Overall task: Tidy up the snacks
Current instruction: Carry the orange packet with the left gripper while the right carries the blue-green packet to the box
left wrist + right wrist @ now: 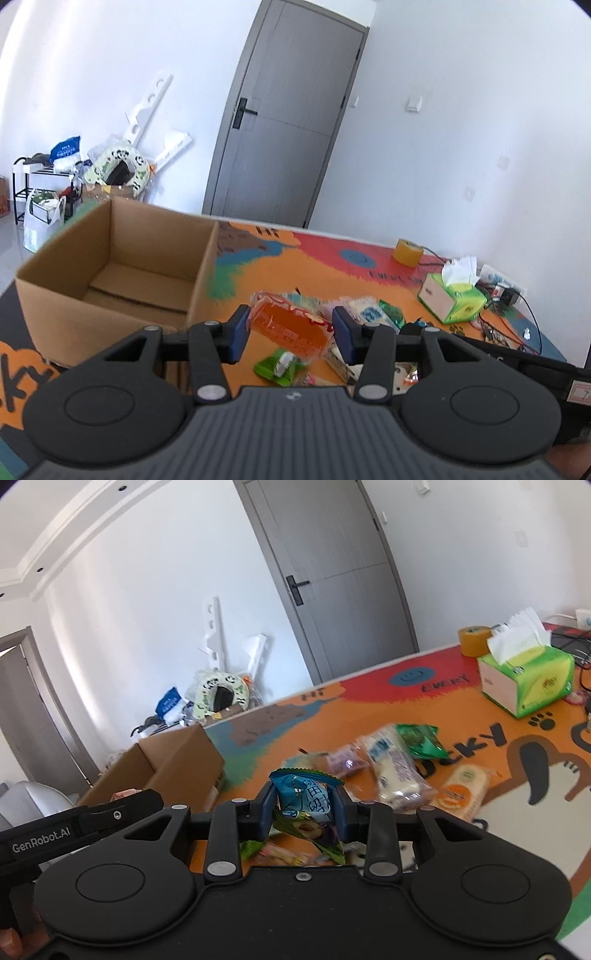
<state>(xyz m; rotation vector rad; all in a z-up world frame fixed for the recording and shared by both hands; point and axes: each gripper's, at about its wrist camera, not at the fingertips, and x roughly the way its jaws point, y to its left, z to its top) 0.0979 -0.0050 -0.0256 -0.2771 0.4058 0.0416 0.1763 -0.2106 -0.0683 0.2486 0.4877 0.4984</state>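
Snacks gripped: orange packet [291,328] left, blue packet [304,799] right

Both wrist views face door [288,122], sharing tabletop [332,254].

A cardboard box [110,266] is sitting open-topped just left of and beyond the left gripper's [291,328] jaws, its near wall rising in the way. Loose snack packets [391,768] are lying scattered on the mat [369,686] ahead of the right gripper's [306,808] jaws. A tissue box [528,679] is standing far right.
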